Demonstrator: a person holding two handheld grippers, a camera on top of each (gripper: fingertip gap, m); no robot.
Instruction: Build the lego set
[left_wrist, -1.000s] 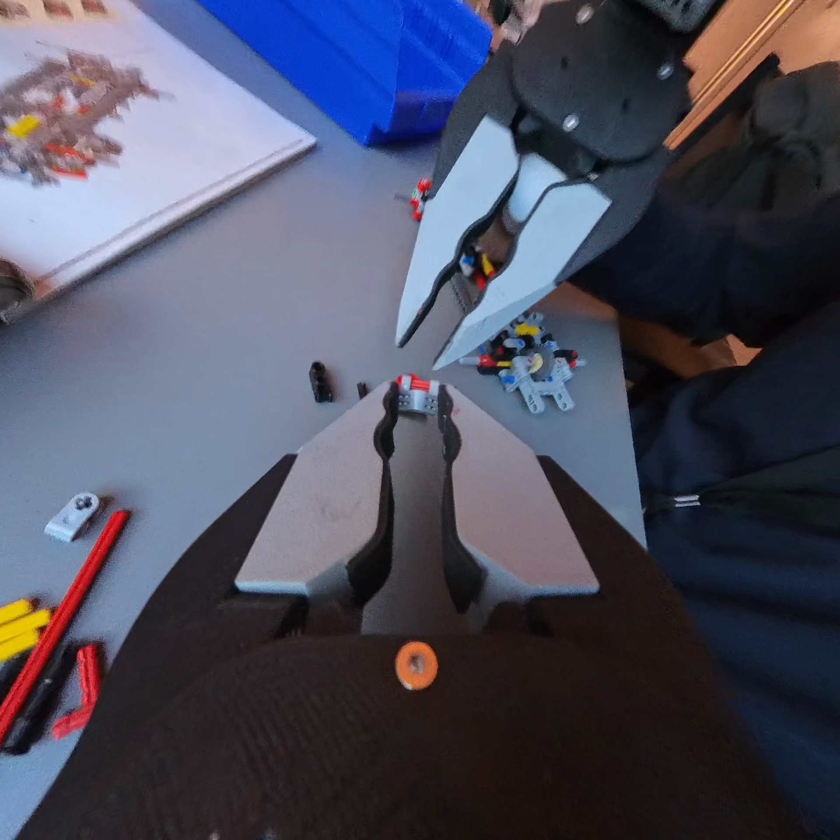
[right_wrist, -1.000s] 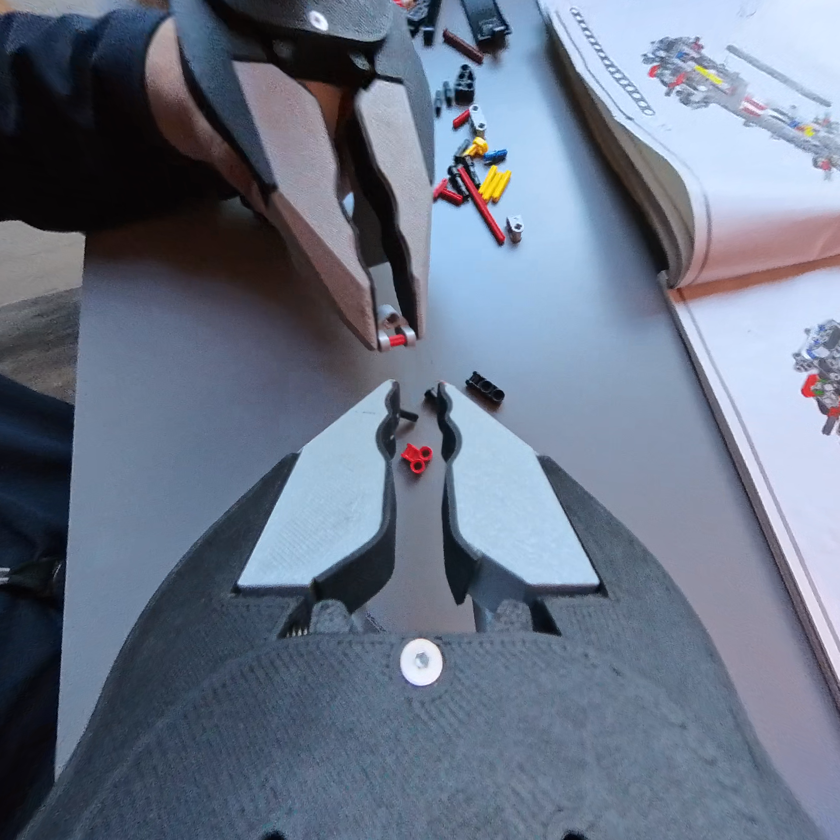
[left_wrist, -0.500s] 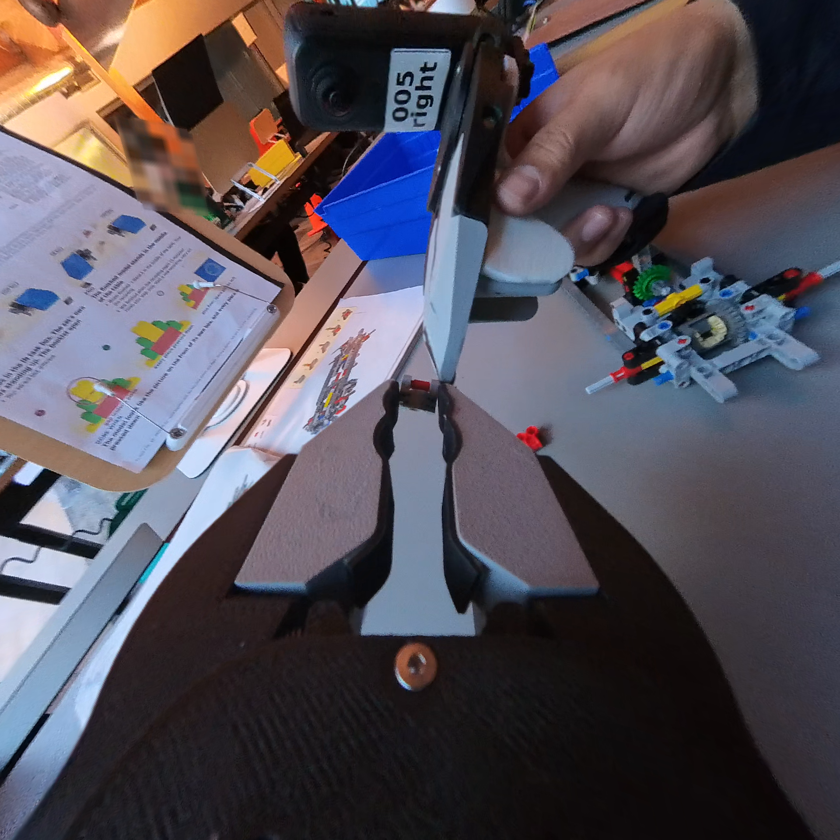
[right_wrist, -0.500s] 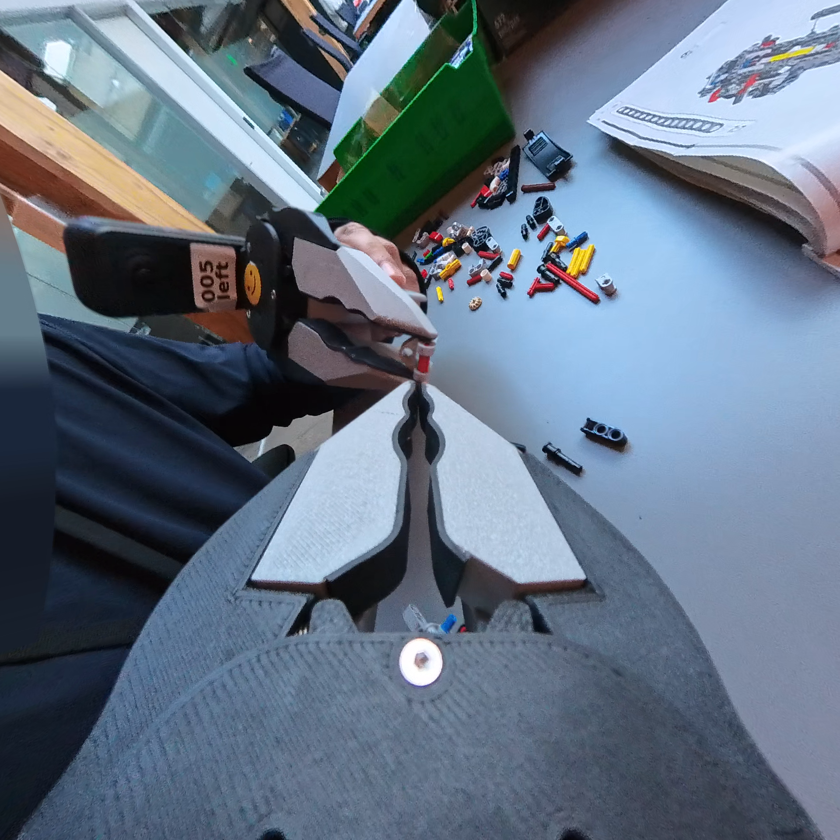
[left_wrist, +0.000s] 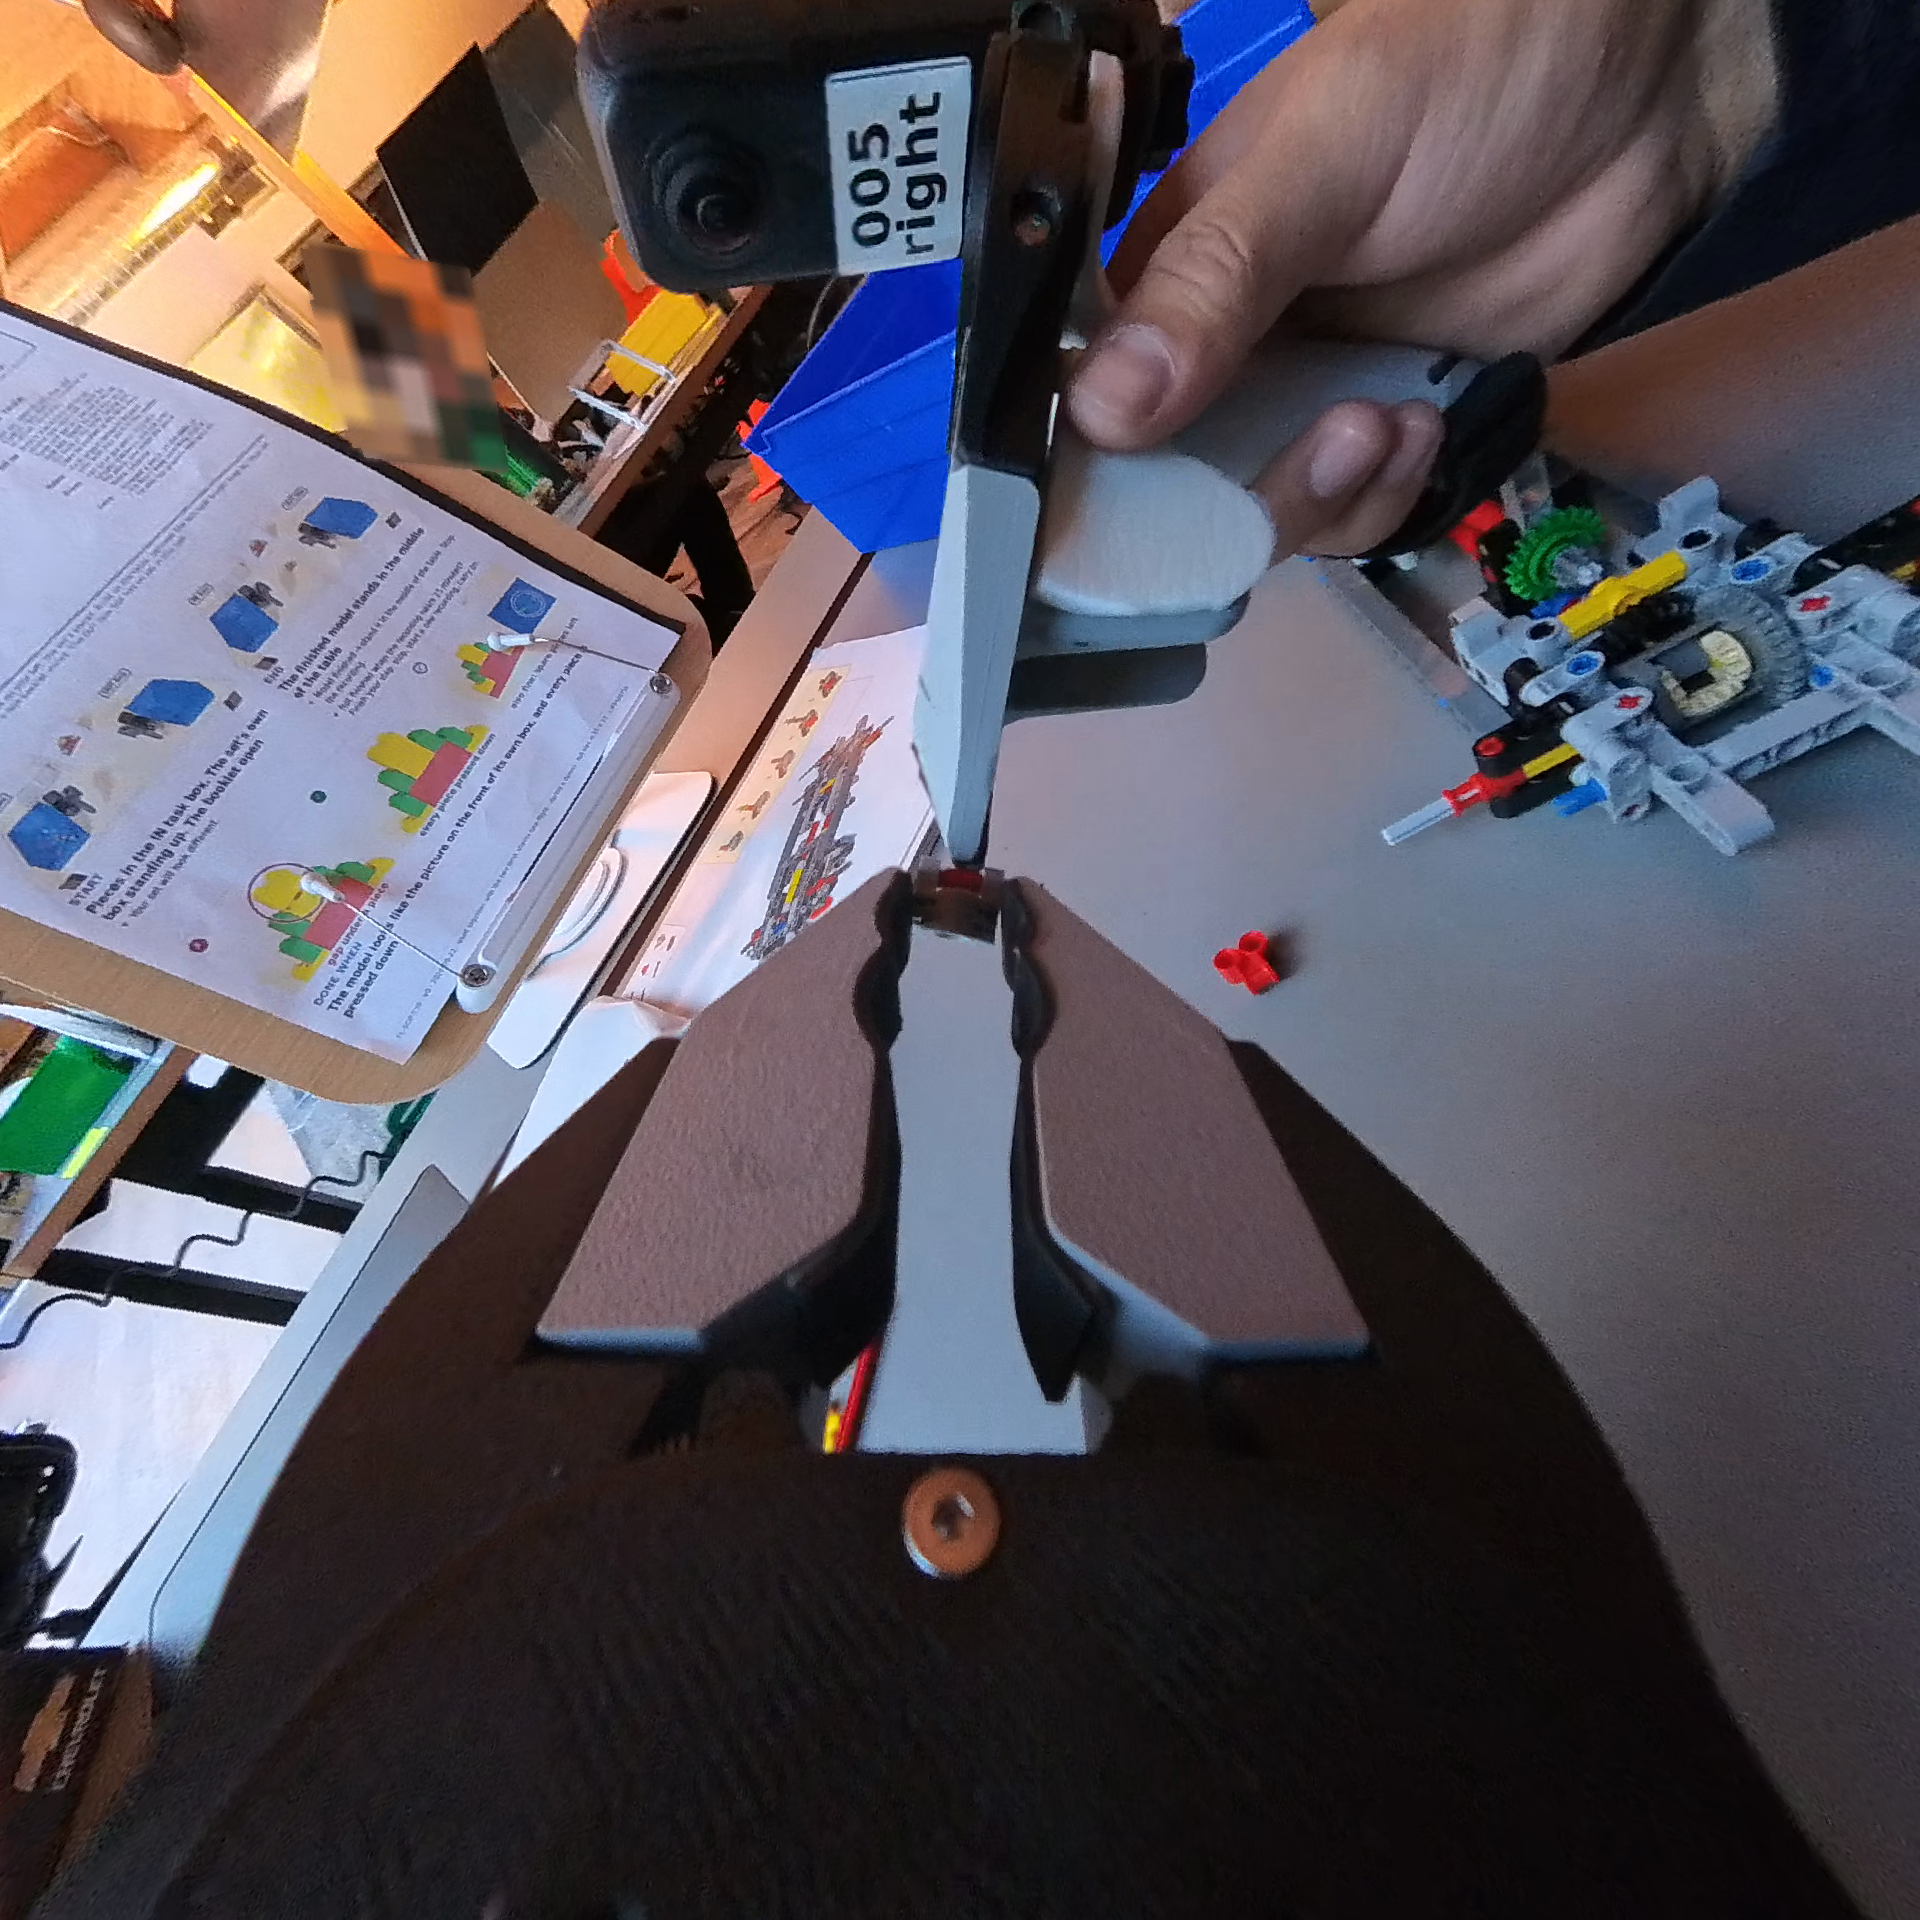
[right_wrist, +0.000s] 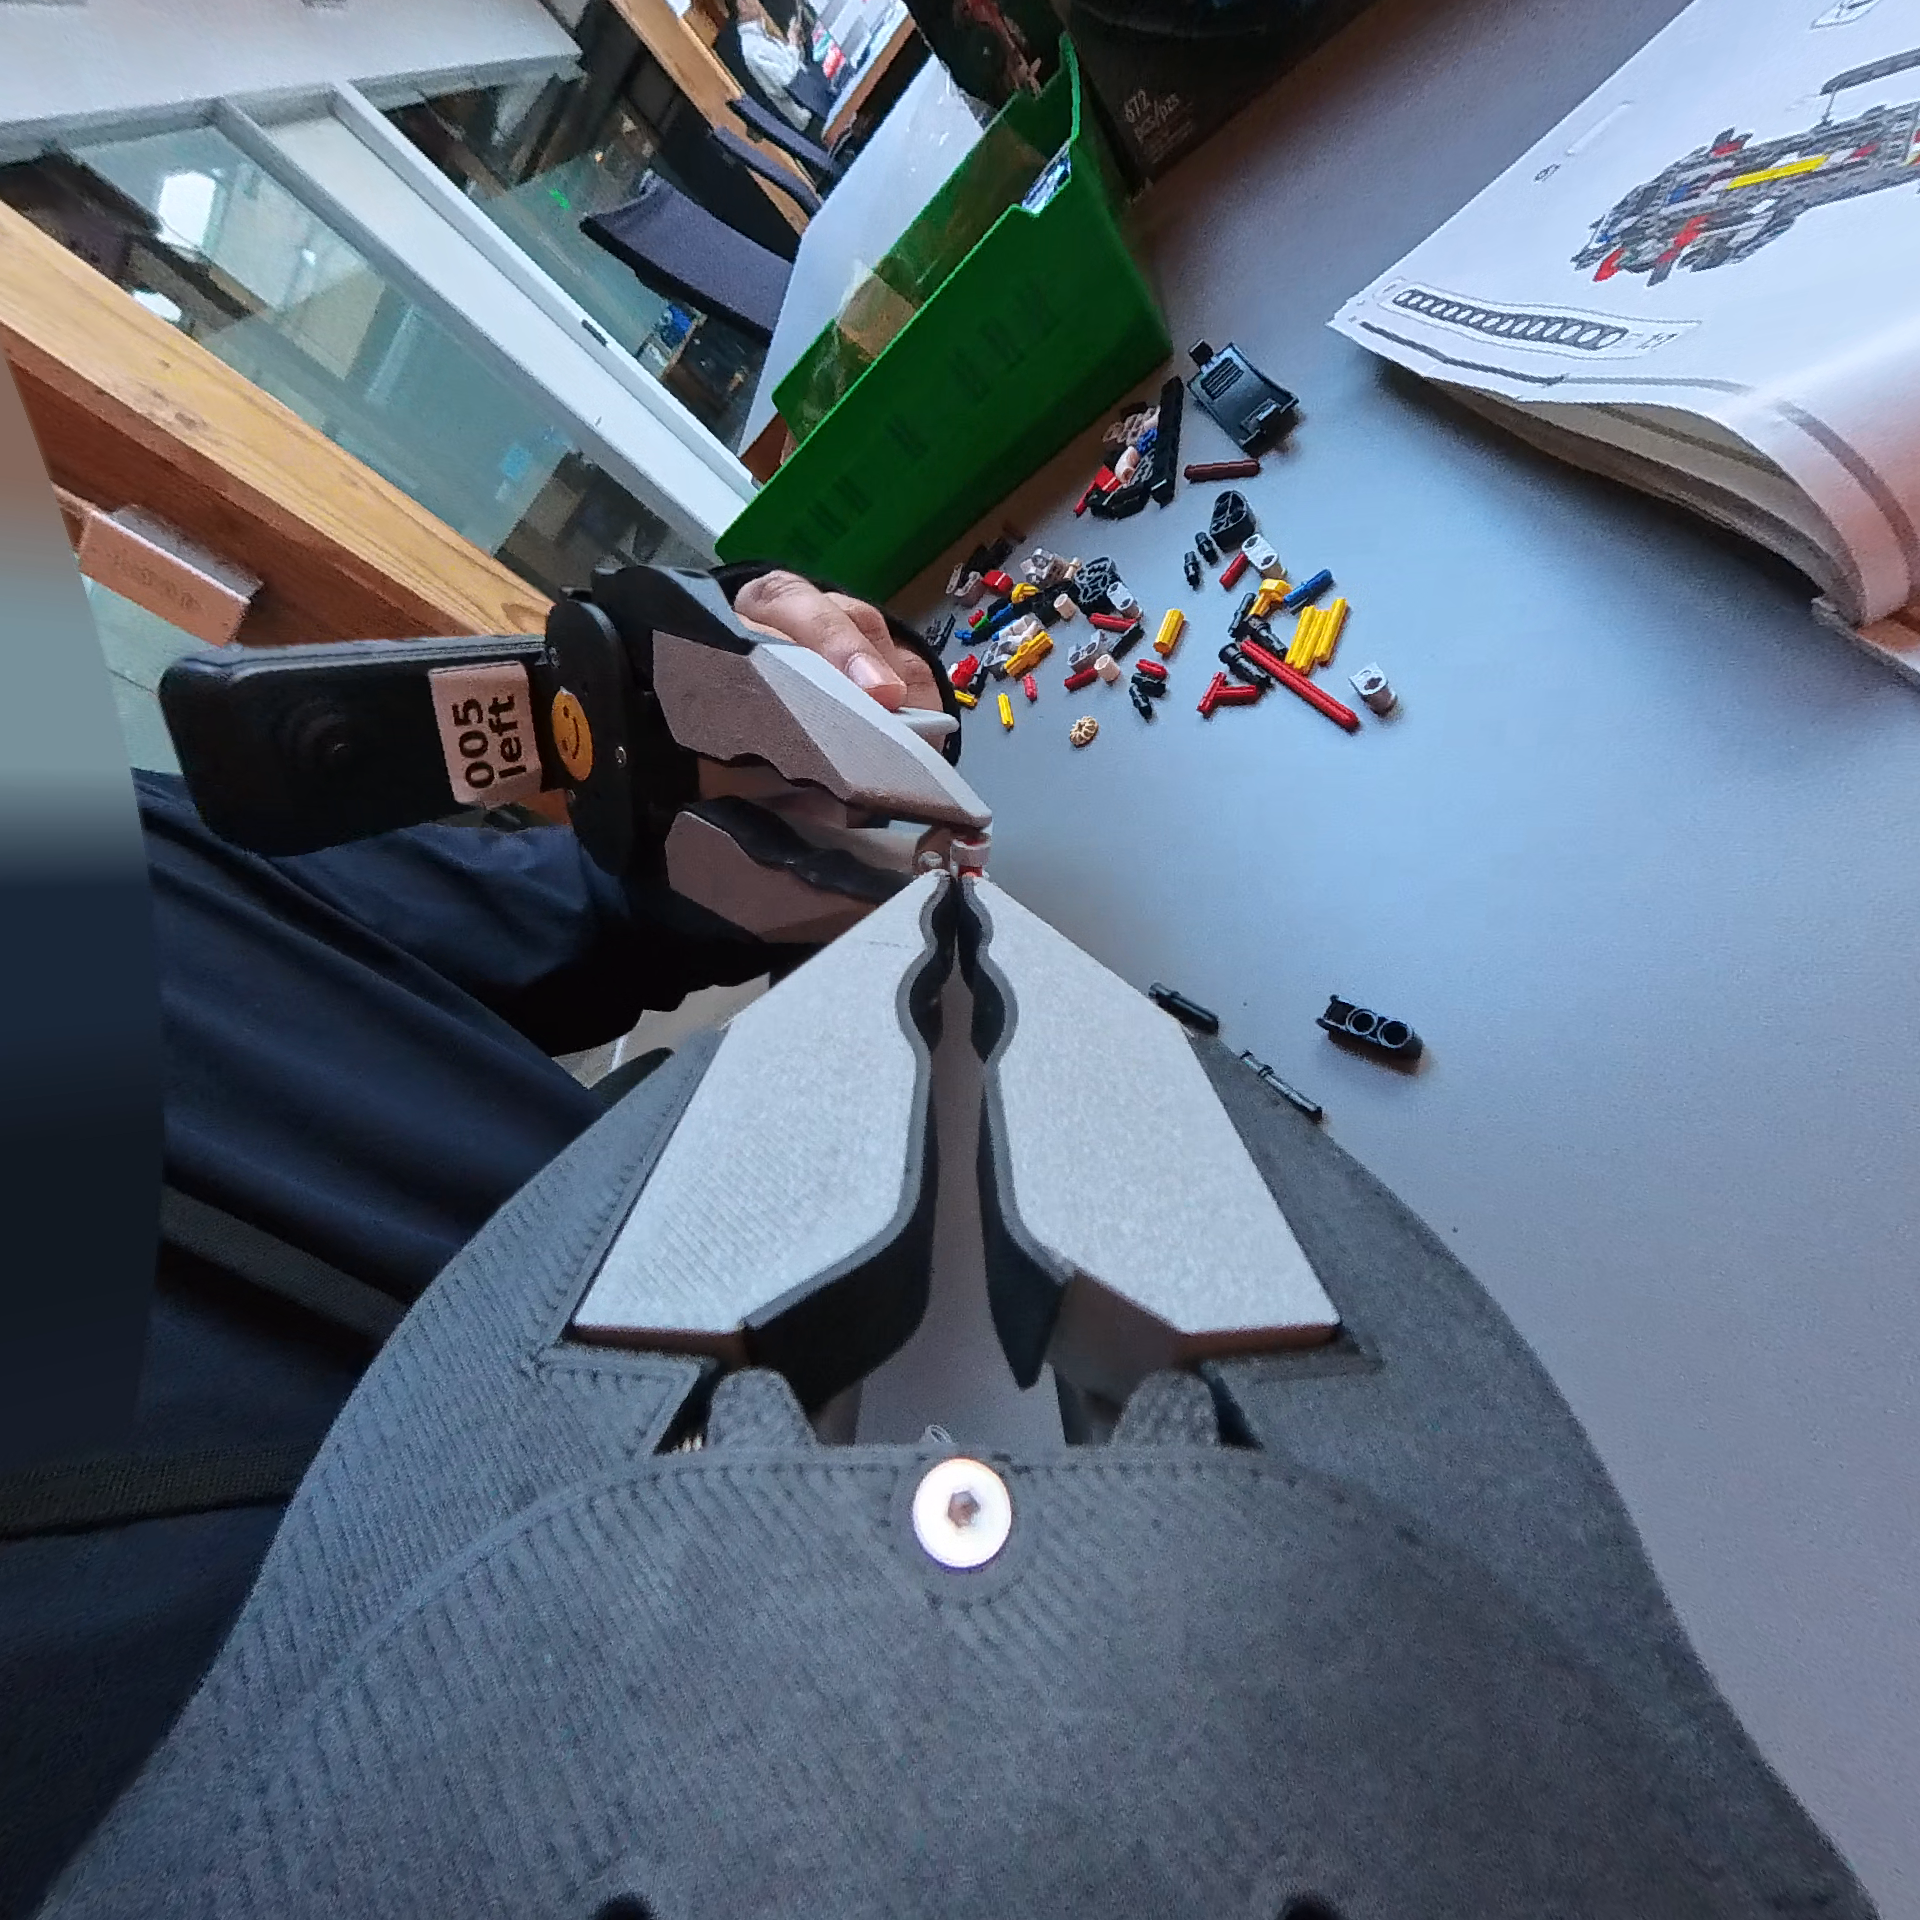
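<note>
My left gripper (left_wrist: 954, 906) is shut on a small grey connector (left_wrist: 948, 920) with a red pin (left_wrist: 958, 881) through it, held above the grey table (left_wrist: 1455, 1143). My right gripper (right_wrist: 956, 881) is shut, with nothing seen between its pads. In the left wrist view the right gripper (left_wrist: 961, 844) comes down from above, its closed tips against the red pin's end. The right wrist view shows the left gripper (right_wrist: 961, 847) from the side, pinching the grey connector (right_wrist: 971, 852) just past my own tips.
A part-built grey model (left_wrist: 1662, 686) and a loose red connector (left_wrist: 1247, 958) lie on the table. A pile of small parts (right_wrist: 1143, 623), a black pin (right_wrist: 1184, 1008), a black two-hole beam (right_wrist: 1369, 1031), a green bin (right_wrist: 966, 364), a blue bin (left_wrist: 862, 436), an open booklet (right_wrist: 1714, 260). My left and right fingertips are right by each other.
Both grippers rose from the table and turned to face each other. The right gripper shut without picking anything up, and its tips came against the red pin in the left's piece.
</note>
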